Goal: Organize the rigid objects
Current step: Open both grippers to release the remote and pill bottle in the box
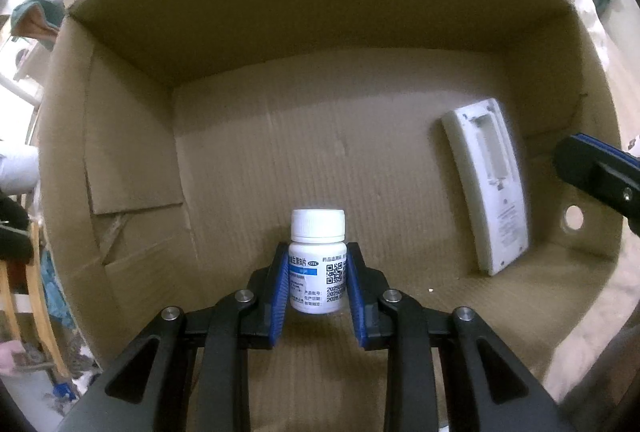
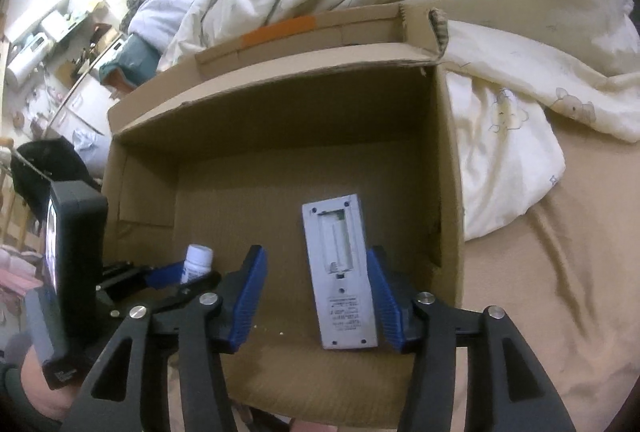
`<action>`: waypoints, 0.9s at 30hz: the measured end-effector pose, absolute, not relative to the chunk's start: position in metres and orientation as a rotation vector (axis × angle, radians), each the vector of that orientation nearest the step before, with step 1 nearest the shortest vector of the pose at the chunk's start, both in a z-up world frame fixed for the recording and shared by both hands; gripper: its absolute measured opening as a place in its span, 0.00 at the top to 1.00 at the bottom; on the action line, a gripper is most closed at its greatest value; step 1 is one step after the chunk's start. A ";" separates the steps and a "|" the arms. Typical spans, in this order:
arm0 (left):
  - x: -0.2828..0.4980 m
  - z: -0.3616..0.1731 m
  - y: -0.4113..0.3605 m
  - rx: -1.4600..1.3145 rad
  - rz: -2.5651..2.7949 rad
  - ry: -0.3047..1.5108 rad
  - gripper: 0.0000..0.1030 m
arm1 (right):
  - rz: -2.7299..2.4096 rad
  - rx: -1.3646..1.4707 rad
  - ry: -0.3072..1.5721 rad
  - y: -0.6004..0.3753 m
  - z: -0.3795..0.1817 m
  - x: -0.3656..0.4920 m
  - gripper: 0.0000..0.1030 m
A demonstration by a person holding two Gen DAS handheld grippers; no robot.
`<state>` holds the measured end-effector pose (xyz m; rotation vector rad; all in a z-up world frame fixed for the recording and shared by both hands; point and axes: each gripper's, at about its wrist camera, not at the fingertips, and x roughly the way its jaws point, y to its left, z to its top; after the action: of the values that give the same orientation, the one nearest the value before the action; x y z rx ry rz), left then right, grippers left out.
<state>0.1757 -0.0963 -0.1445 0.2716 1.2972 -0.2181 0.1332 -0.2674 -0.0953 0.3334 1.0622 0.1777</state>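
Gripping a white pill bottle (image 1: 318,260) between its 2 blue pads, the left gripper (image 1: 318,286) holds it upright inside the open cardboard box (image 1: 132,160), low over the box floor. The right gripper (image 2: 316,296) has parted its jaws around a white remote (image 2: 342,272) lying back-up on the box floor by the right wall; a clear gap shows at the left pad, the right pad sits just beside the remote's edge. A cream duvet (image 2: 500,12) surrounds the box
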 end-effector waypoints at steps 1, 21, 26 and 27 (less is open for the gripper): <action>0.174 -0.143 -0.096 0.270 -0.220 1.294 0.77 | 0.175 0.335 1.061 -0.268 -0.095 0.133 0.43; 0.164 -0.121 -0.084 0.240 -0.202 1.215 0.38 | 0.156 0.301 0.965 -0.260 -0.078 0.136 0.00; 0.169 -0.110 -0.088 0.248 -0.195 1.197 0.38 | 0.149 0.324 0.949 -0.264 -0.076 0.136 0.00; 0.168 -0.108 -0.088 0.251 -0.192 1.189 0.38 | 0.150 0.322 0.942 -0.264 -0.074 0.135 0.00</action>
<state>0.1678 -0.0881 -0.1076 0.2508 1.1892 -0.1917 0.1350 -0.2637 -0.0745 0.3225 0.9423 0.1503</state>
